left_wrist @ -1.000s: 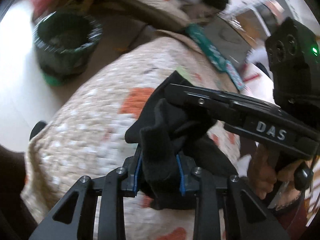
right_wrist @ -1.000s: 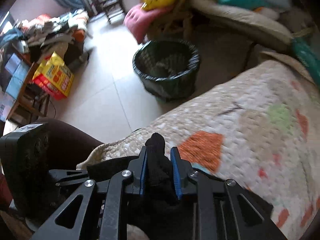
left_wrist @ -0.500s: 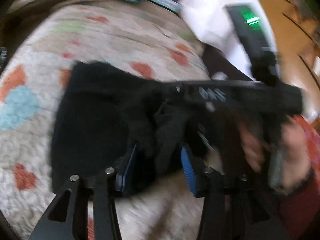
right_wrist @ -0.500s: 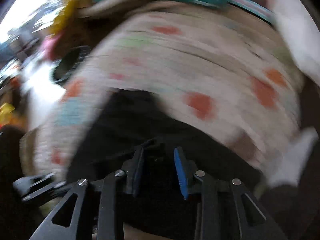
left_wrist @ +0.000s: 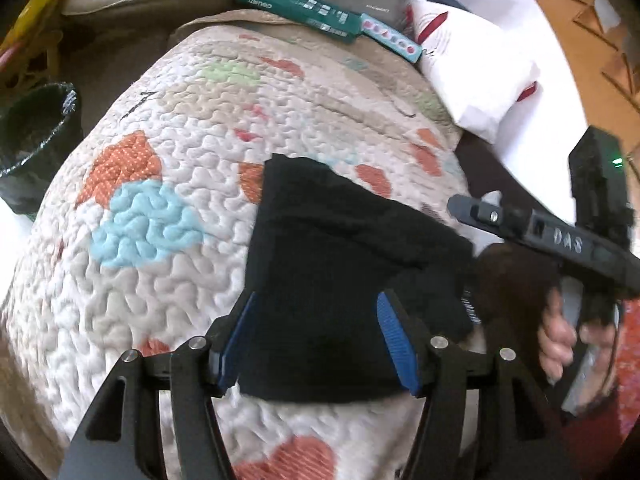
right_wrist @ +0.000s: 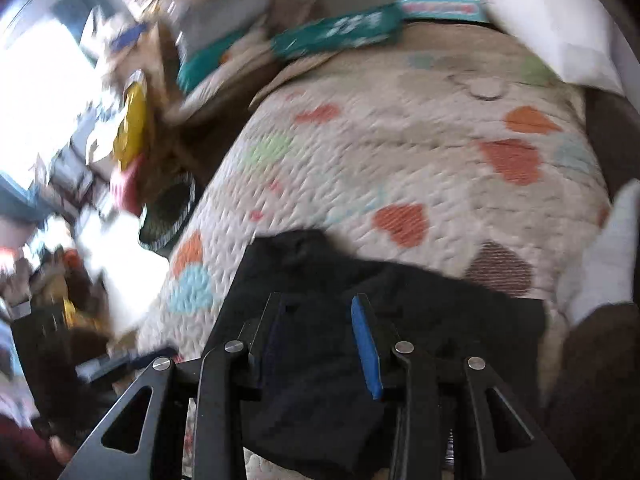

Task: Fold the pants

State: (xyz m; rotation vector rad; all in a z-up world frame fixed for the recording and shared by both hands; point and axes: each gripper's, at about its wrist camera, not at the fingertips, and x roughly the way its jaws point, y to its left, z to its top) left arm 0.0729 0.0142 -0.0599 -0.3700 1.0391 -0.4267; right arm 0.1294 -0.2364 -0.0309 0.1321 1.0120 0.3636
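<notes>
The black pants point(left_wrist: 336, 264) lie in a folded bundle on the quilted heart-patterned blanket point(left_wrist: 168, 280); they also show in the right wrist view point(right_wrist: 400, 320). My left gripper point(left_wrist: 316, 336) is open just above the near edge of the pants, holding nothing. My right gripper point(right_wrist: 316, 336) is open above the pants, also empty. Its black body point(left_wrist: 560, 236) shows at the right of the left wrist view, past the bundle's right side.
A black bin point(left_wrist: 32, 140) stands on the floor left of the blanket. A teal box point(left_wrist: 296, 12) and a white pillow point(left_wrist: 476, 64) lie at the blanket's far edge. Cluttered belongings point(right_wrist: 120, 120) fill the room to the left.
Both grippers were shut on the pants a second ago; they have opened and let go. The pants now lie flat on the blanket, and both grippers have drawn back.
</notes>
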